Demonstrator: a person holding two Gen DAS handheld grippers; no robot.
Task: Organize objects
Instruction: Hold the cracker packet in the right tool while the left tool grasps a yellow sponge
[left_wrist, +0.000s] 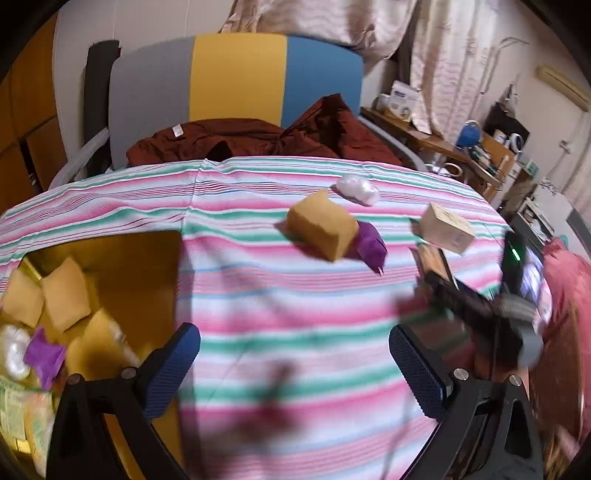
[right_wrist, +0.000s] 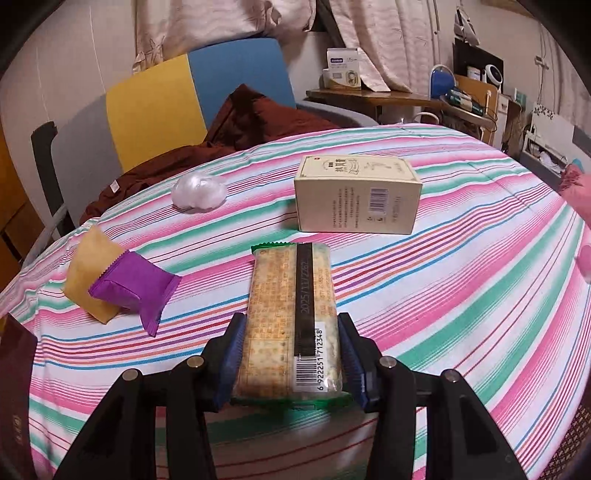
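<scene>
My right gripper (right_wrist: 291, 332) is shut on a long cracker packet (right_wrist: 291, 314) and holds it just above the striped tablecloth (right_wrist: 461, 295). Ahead of it stand a cream box (right_wrist: 358, 194), a white plastic wad (right_wrist: 199, 192), and a yellow packet (right_wrist: 88, 273) with a purple packet (right_wrist: 136, 288) leaning on it. My left gripper (left_wrist: 295, 354) is open and empty over the cloth. The same yellow packet (left_wrist: 321, 225), purple packet (left_wrist: 371, 245), white wad (left_wrist: 358, 188) and cream box (left_wrist: 445, 229) show ahead of it. The right gripper (left_wrist: 476, 306) appears blurred at the right.
A yellow box (left_wrist: 122, 273) at the left holds several yellow packets (left_wrist: 66, 295), a purple packet (left_wrist: 44, 358) and a white wad (left_wrist: 14, 354). A chair with a dark red garment (left_wrist: 258, 140) stands behind the table. A cluttered desk (left_wrist: 443, 140) is at the back right.
</scene>
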